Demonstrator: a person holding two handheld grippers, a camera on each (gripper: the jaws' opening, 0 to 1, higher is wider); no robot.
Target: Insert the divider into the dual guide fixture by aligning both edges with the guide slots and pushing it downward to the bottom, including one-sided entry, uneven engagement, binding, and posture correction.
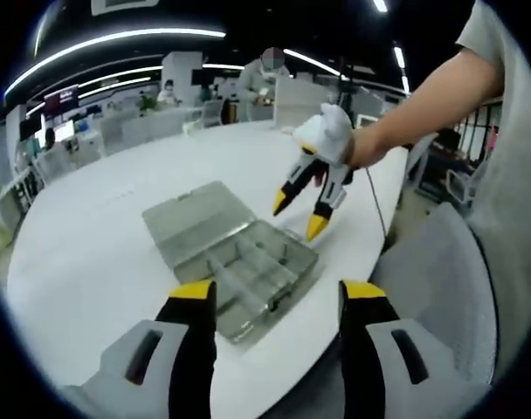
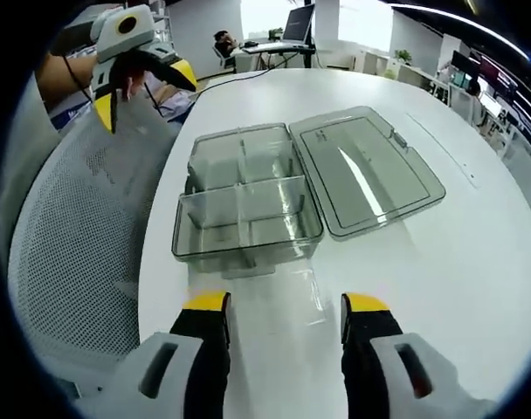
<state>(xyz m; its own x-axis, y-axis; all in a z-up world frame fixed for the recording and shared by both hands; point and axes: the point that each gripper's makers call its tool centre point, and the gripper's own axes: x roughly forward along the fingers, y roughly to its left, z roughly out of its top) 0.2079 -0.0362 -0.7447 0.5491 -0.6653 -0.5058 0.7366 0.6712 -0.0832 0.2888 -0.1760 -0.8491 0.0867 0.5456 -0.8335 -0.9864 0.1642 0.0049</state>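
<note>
On table, mid-frame: clear plastic box sits open on the white table, lid flat to its right in the right gripper view; we see the same box centre-low in the left gripper view.
Fixture: we take the box w/ its inner walls as the guide fixture; slots too small to make out.
Divider: a clear flat piece lies on the table just below the box front, between box and our right jaws; looks like the loose divider, can't be sure, it's see-through. Other dividers already stand inside.
Right gripper: jaws apart, nothing between them, low centre of the right gripper view; also seen upper right of the left gripper view, tips spread, above the box's far side.
Left gripper: jaws apart, empty, bottom of frame, near the box's near corner; upper left of the right gripper view, well apart from the box, over a mesh chair.
Risk 1: clear piece on white top is hard to see; we could pinch it skewed, so one edge enters its slot first and it binds.
Risk 2: box isn't held; pushing down on a jammed divider may slide or tip it toward the table edge.
Risk 3: thin piece may slip from the tips or flex if squeezed hard.
Writing/brands: none readable on box, grippers or table; distant screens too blurred.
</note>
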